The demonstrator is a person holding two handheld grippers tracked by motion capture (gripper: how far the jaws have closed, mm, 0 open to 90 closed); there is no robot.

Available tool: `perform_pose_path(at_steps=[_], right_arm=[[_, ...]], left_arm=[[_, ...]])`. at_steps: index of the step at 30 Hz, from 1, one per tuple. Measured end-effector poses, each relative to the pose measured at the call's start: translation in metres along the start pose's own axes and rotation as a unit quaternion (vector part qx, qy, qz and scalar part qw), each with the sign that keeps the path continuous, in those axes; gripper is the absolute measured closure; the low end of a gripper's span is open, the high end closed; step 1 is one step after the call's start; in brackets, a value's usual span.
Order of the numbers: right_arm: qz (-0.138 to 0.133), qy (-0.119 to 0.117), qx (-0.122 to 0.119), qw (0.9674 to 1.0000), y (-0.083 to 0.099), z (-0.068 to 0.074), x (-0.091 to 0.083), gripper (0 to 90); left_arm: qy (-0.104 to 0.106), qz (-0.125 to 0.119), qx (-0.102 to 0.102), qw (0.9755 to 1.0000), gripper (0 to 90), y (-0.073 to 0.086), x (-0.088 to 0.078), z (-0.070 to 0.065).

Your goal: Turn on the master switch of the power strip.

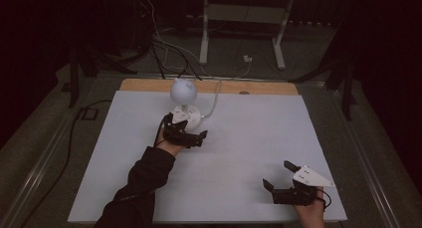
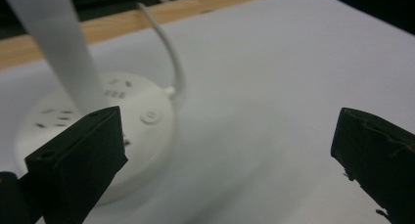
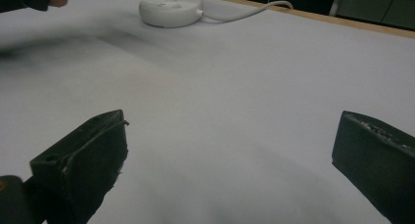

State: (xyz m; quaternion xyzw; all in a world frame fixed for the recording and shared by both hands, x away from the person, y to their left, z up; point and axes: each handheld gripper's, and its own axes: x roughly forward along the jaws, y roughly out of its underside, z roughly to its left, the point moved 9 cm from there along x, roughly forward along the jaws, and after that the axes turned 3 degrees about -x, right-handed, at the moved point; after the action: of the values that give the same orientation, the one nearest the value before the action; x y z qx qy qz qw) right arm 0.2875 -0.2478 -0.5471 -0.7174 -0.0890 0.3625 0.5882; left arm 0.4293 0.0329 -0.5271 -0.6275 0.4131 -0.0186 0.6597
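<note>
1. Left gripper (image 1: 191, 133) has its jaws spread wide with nothing between them. It sits just in front of the lamp base (image 1: 191, 117), at about 11 o'clock from the middle of the table. In its own view the gripper (image 2: 230, 155) has one jaw right in front of the base (image 2: 142, 126) and the other off over bare table.
2. Can't really tell if that jaw is touching the base or just beside it, tbh.
3. The lamp (image 1: 183, 90) is a white desk lamp: round head, a flat white stem (image 2: 63, 53) and a round base with a small button (image 2: 150, 117) on top.
4. Its white cord (image 1: 215, 101) leaves the base and runs toward 12 o'clock, off the far wooden edge (image 1: 149, 84).
5. Right gripper (image 1: 278, 175) is also wide open and empty, down at about 5 o'clock, well apart from the lamp. From its own camera the gripper (image 3: 230, 160) has plain white table (image 3: 244, 87) between the jaws, with the base (image 3: 170, 10) far off at the top.
6. A dark sleeve (image 1: 142, 183) comes in from the bottom on the left side.
</note>
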Motion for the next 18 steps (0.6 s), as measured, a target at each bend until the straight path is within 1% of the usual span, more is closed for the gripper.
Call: perform_pose_path(at_steps=[1,2,3,5,7,9,10,12,13,14,16,18], right_arm=[[0.000,0.000,0.000,1.0000,0.000,0.000,0.000,0.0],[-0.001,-0.001,0.003,1.0000,0.000,0.000,0.000,0.0],[-0.001,-0.001,0.003,1.0000,0.000,0.000,0.000,0.0],[-0.001,-0.002,0.004,1.0000,0.000,0.000,0.000,0.0],[-0.001,-0.002,0.004,1.0000,0.000,0.000,0.000,0.0],[-0.001,-0.003,0.006,1.0000,0.000,-0.001,0.000,0.0],[-0.001,-0.003,0.006,1.0000,0.000,-0.001,0.000,0.0],[-0.002,-0.004,0.006,1.0000,0.000,-0.001,-0.001,0.0],[-0.002,-0.004,0.007,1.0000,0.000,-0.001,-0.001,0.0],[-0.002,-0.004,0.007,1.0000,0.000,-0.001,-0.001,0.0],[-0.002,-0.004,0.007,1.0000,0.000,-0.001,-0.001,0.0],[-0.002,-0.004,0.007,1.0000,0.000,-0.001,-0.001,0.0]], left_arm=[[-0.008,-0.003,0.003,1.0000,0.2,-0.001,0.001,0.001],[-0.006,-0.004,0.005,1.0000,0.2,-0.001,0.002,0.001],[-0.012,-0.006,0.005,0.9999,0.2,-0.002,0.004,0.002],[-0.016,-0.004,0.005,0.9999,0.2,-0.002,0.007,0.003],[-0.028,-0.002,0.005,0.9996,0.2,-0.002,0.011,0.005],[-0.032,0.002,0.006,0.9995,0.9,-0.002,0.014,0.008],[-0.031,0.001,0.002,0.9995,0.9,-0.002,0.015,0.009],[-0.038,0.001,-0.003,0.9993,5.1,-0.002,0.017,0.012],[-0.036,0.004,-0.005,0.9993,5.8,-0.001,0.018,0.013],[-0.048,0.007,-0.006,0.9988,7.3,0.000,0.019,0.015],[-0.048,0.008,-0.006,0.9988,11.5,0.000,0.020,0.015],[-0.056,0.013,-0.005,0.9984,16.9,0.001,0.021,0.017]])
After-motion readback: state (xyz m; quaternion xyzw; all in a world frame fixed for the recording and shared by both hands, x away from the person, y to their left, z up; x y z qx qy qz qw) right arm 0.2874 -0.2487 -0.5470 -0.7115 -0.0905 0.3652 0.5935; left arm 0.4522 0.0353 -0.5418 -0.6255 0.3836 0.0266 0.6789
